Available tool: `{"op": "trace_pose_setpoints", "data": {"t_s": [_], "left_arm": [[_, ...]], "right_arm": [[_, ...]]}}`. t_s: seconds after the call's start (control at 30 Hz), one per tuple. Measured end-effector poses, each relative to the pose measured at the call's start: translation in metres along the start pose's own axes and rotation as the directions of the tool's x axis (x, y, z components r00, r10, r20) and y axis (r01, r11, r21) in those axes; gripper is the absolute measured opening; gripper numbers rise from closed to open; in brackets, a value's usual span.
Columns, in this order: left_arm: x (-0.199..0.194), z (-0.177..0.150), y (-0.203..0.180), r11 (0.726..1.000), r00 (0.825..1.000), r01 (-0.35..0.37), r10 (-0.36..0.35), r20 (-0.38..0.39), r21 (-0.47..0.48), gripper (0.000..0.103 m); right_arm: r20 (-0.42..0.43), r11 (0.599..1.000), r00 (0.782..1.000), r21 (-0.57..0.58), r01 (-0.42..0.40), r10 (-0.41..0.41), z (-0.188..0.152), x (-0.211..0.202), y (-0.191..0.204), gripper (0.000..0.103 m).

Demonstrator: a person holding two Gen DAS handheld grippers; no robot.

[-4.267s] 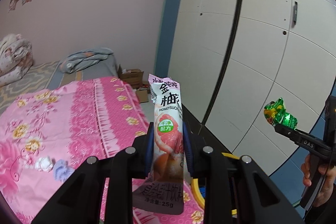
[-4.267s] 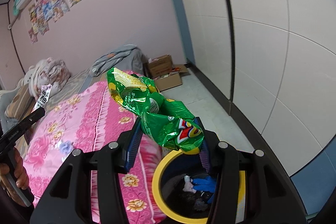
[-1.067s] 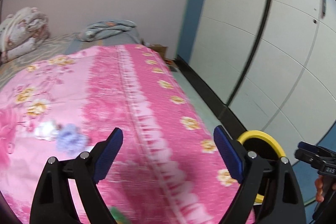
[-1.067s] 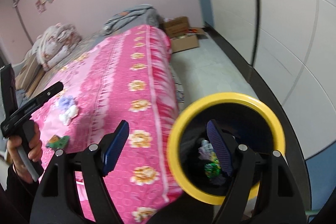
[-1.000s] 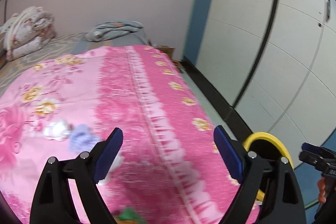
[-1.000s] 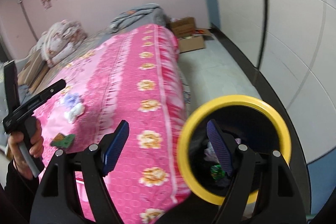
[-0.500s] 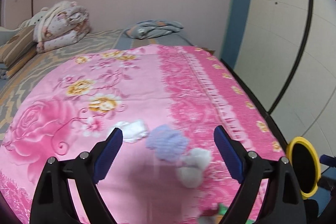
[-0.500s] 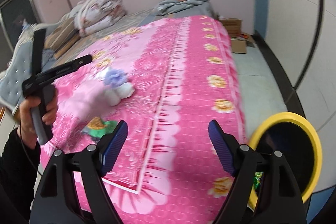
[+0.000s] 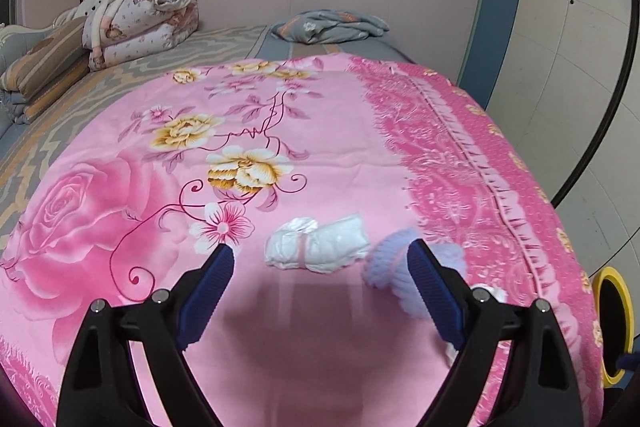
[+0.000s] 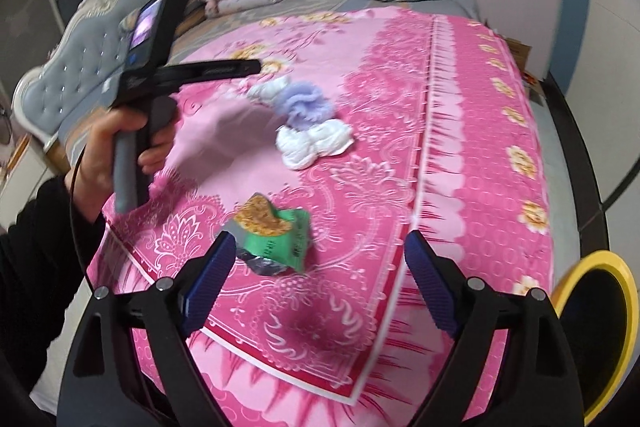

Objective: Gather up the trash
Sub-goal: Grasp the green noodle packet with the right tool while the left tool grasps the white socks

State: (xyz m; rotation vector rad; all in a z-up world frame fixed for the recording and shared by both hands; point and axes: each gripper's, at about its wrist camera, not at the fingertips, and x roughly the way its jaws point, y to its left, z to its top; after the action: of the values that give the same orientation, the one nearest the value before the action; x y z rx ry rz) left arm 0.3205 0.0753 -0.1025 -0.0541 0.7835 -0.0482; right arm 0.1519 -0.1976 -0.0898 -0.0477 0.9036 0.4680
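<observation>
Pink floral bedspread [image 9: 320,155] carries what is left to collect; we judge ourselves between drops, reaching for fresh pieces; our left gripper [image 9: 320,259] hangs with jaws wide and empty just short of a white wrapper [image 9: 318,245], a lilac wad [image 9: 390,261] beside it toward the bed's right edge; our right gripper [image 10: 316,253] has jaws opening, nothing pressed, over a green snack packet [image 10: 276,241] near the bed's near edge; next we need to lower, straddle each piece and close, then carry to the yellow-rimmed bin [image 10: 624,327] off the near right corner.
</observation>
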Motion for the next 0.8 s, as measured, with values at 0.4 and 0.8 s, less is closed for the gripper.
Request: {"op": "trace_pose_setpoints", "data": {"t_s": [0.4,0.8], "left_arm": [[0.063,0.007,0.009,0.999,0.998,0.02,-0.023,-0.063,-0.043,0.085],[0.084,0.003,0.007,0.997,0.994,0.073,-0.076,-0.084,-0.032,0.063]], "right_arm": [[-0.022,0.995,1.0,-0.103,-0.004,0.001,0.009,0.043,0.025,0.082],[-0.075,0.995,0.997,-0.09,-0.036,0.03,0.017,0.088,0.02,0.056]]}}
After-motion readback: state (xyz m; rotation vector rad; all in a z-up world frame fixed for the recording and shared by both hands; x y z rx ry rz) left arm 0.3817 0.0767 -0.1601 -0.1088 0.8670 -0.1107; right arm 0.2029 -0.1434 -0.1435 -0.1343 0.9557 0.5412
